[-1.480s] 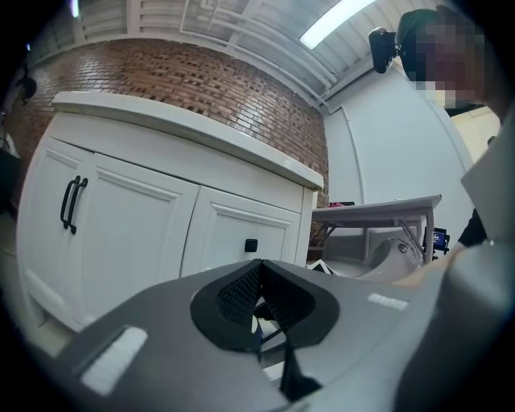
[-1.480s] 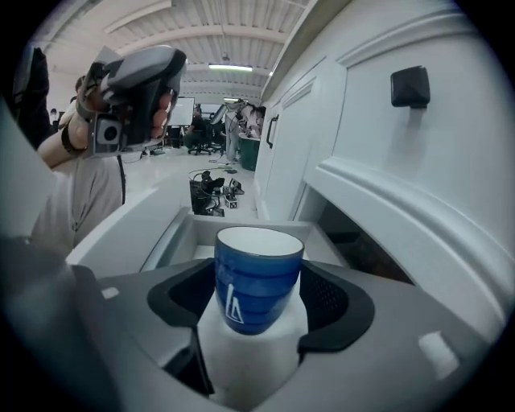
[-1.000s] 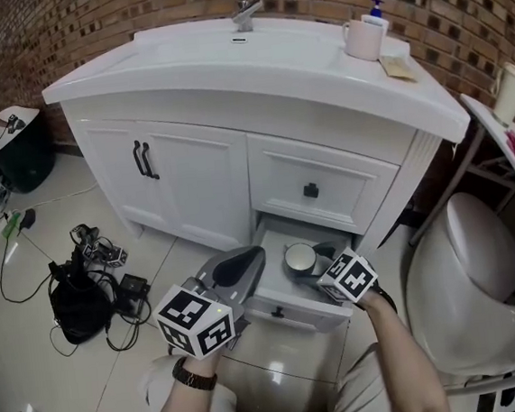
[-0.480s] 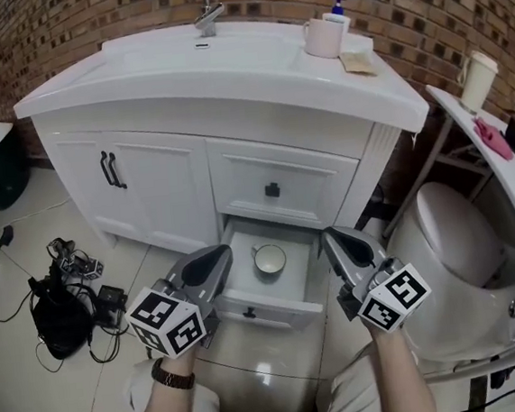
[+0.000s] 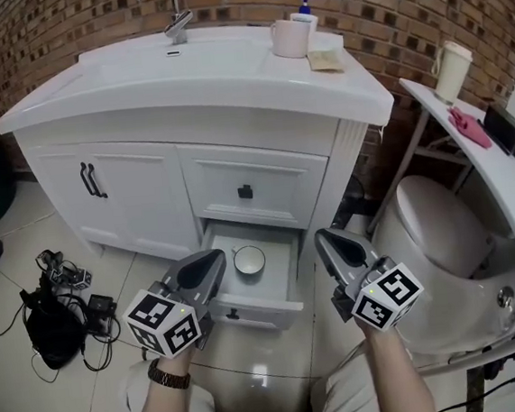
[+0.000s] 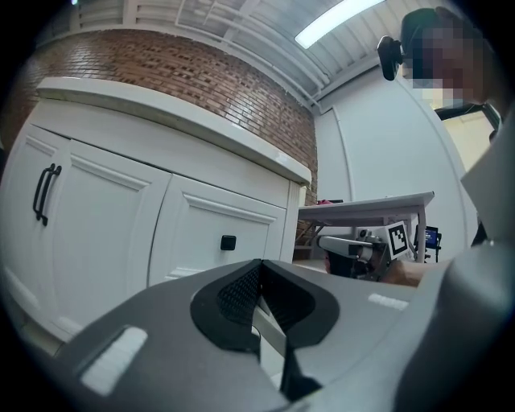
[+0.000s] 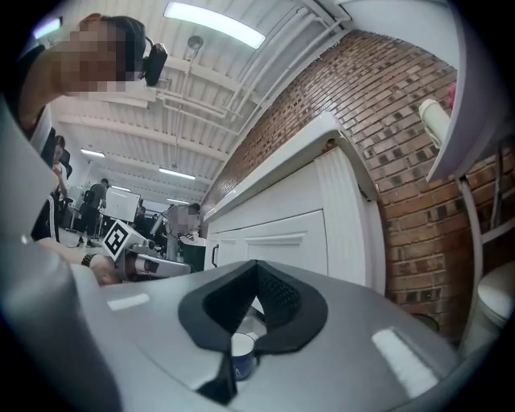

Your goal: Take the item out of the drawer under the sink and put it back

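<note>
The lower drawer (image 5: 285,270) of the white sink cabinet stands pulled out. A white cup (image 5: 249,260) with a dark outside sits upright inside it. My left gripper (image 5: 215,257) hovers by the drawer's left front corner, shut and holding nothing. My right gripper (image 5: 326,236) hangs just right of the drawer, also shut and empty, apart from the cup. In the right gripper view the closed jaws (image 7: 257,264) point at the cabinet's side, and the cup (image 7: 240,354) shows below them. In the left gripper view the closed jaws (image 6: 257,262) face the upper drawer's front (image 6: 228,242).
A toilet (image 5: 441,228) stands close on the right under a white shelf carrying a paper cup (image 5: 451,66). Cables and a black bag (image 5: 51,315) lie on the tiled floor at left. A mug (image 5: 291,36) and a soap bottle stand on the sink top.
My right gripper has come out of the drawer, where it was at the cup, and has shut empty to the drawer's right. The cup stays in the drawer. The head view has swung right.
</note>
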